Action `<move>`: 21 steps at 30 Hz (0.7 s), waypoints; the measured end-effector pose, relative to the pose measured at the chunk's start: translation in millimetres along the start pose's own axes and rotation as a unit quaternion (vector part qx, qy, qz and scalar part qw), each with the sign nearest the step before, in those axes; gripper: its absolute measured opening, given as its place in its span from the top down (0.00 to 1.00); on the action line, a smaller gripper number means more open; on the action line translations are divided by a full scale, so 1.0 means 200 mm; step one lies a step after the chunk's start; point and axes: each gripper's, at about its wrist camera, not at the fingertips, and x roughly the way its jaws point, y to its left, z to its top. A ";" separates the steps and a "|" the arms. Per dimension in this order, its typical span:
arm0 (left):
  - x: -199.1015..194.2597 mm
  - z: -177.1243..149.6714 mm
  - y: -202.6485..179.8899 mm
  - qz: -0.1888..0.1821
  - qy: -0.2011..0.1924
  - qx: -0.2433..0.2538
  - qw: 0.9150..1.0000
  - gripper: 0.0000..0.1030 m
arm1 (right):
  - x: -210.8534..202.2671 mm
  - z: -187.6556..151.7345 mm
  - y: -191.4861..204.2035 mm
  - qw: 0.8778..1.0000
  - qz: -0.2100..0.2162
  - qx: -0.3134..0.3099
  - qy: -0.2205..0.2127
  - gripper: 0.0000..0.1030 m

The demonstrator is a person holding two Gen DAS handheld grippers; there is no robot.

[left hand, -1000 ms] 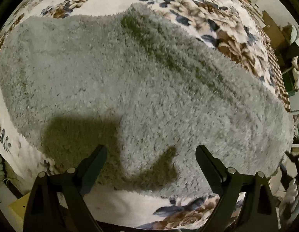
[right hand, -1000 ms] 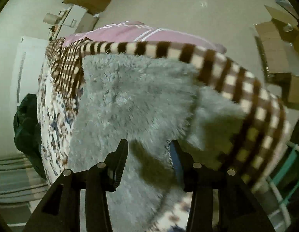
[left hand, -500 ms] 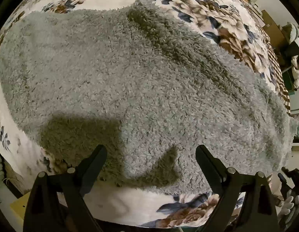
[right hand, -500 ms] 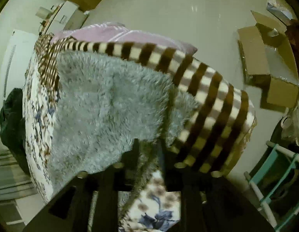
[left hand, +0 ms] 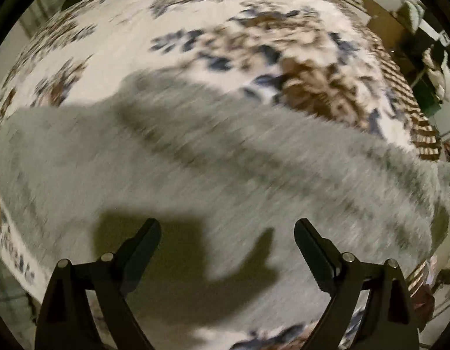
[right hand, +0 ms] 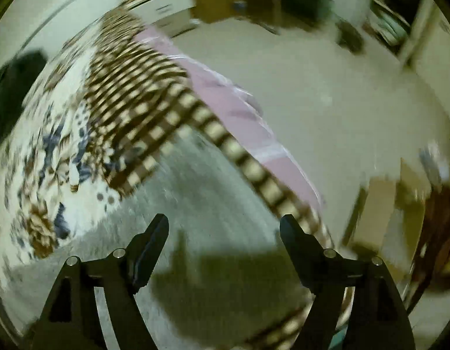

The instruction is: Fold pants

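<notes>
Hovering both tools over one fluffy grey pair of pants [left hand: 225, 175], which fills the middle and lower frame on a floral bedspread [left hand: 196, 29], I judge the garment lies flat so a fold can begin. My left gripper [left hand: 227, 233] and right gripper [right hand: 223, 227] are each spread wide with nothing between their two fingers.

The right gripper [right hand: 224, 227], clamped on the edge of the grey fleece pants [right hand: 201, 204] half a second ago, now gapes wide with nothing between its jaws, the fabric lying beneath them.
</notes>
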 end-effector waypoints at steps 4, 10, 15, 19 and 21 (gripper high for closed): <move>0.10 0.11 -0.16 -0.006 0.005 0.030 1.000 0.09 | 0.15 0.15 0.05 0.999 -0.006 -0.020 0.049 0.65; 0.15 0.15 -0.16 -0.020 0.025 0.006 0.999 0.09 | 0.14 0.24 0.05 0.996 -0.081 -0.046 -0.002 0.94; 0.02 0.13 0.00 0.001 0.007 -0.024 1.000 0.09 | 0.24 0.28 -0.08 0.998 -0.024 0.024 0.059 0.84; 0.04 0.16 0.28 0.048 0.011 -0.094 0.994 0.09 | 0.12 0.19 -0.08 0.997 0.029 0.048 0.053 0.52; 0.10 0.19 0.35 0.056 0.022 -0.120 0.991 0.09 | 0.02 0.10 -0.09 0.995 0.057 0.072 0.034 0.47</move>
